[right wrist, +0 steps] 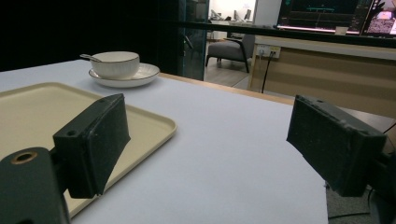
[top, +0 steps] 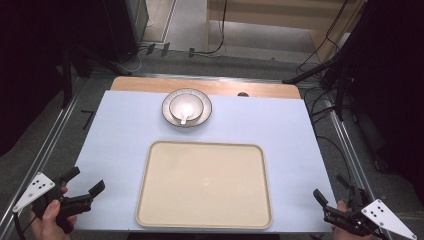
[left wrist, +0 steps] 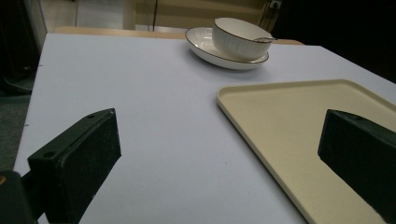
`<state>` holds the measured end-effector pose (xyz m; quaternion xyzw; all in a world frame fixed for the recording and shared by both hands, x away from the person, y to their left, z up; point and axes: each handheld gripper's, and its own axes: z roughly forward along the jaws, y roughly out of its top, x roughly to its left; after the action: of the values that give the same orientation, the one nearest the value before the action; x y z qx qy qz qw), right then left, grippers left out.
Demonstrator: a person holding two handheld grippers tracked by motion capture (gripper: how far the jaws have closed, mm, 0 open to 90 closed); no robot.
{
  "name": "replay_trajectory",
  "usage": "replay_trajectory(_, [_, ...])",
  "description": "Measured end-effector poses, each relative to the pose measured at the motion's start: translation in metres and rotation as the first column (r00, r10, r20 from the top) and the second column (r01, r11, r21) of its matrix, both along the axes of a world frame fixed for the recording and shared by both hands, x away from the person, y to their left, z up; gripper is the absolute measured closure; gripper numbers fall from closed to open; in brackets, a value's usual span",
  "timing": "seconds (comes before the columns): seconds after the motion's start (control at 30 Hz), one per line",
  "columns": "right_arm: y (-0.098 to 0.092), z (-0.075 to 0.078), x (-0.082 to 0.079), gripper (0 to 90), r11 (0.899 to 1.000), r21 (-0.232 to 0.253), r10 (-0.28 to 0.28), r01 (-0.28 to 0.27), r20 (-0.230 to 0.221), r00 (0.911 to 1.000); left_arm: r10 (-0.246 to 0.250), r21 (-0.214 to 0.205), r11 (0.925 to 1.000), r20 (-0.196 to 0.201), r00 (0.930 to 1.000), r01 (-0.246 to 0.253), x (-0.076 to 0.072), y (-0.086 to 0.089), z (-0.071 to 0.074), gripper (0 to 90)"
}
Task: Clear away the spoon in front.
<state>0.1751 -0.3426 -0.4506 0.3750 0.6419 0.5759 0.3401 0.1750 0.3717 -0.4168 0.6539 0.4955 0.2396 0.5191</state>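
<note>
A person holds the left gripper and right gripper at the near corners of the pale surface, jaws spread and empty on both. Between them lies the bare cream tray; beyond its far edge, well apart from either gripper, the white bowl sits on its plate, a spoon resting inside. Lifting the stack by the plate's rim could tip it, likely sliding the bowl and spoon off.
</note>
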Motion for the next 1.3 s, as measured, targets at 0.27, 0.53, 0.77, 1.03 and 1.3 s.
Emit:
replay_trajectory(0.27, [0.004, 0.0, 0.0, 12.9, 1.0, -0.008, 0.011, -0.011, -0.005, 0.9999, 0.007, -0.022, 0.9997, 0.019, 0.9998, -0.007, 0.005, -0.015, 0.018, 0.0])
replay_trajectory(0.53, [0.003, 0.001, -0.003, 12.9, 1.0, -0.003, 0.005, -0.005, 0.002, 1.0, -0.023, -0.007, 0.9997, 0.008, 0.9997, 0.023, 0.019, -0.036, 0.027, 0.0])
replay_trajectory(0.77, [0.003, 0.002, -0.004, 13.0, 1.0, -0.001, 0.008, -0.008, 0.006, 0.9999, -0.053, -0.018, 0.9984, 0.012, 0.9985, 0.053, 0.037, -0.056, 0.039, 0.0])
replay_trajectory(1.03, [0.003, 0.002, -0.004, 12.9, 1.0, -0.002, 0.008, -0.008, 0.008, 0.9999, -0.095, -0.002, 0.9955, 0.001, 0.9955, 0.095, 0.059, -0.084, 0.05, 0.0])
replay_trajectory(1.3, [0.002, 0.002, -0.004, 12.9, 1.0, -0.004, 0.008, -0.008, 0.012, 0.9999, -0.112, 0.019, 0.9935, -0.013, 0.9936, 0.112, 0.079, -0.104, 0.055, 0.0])
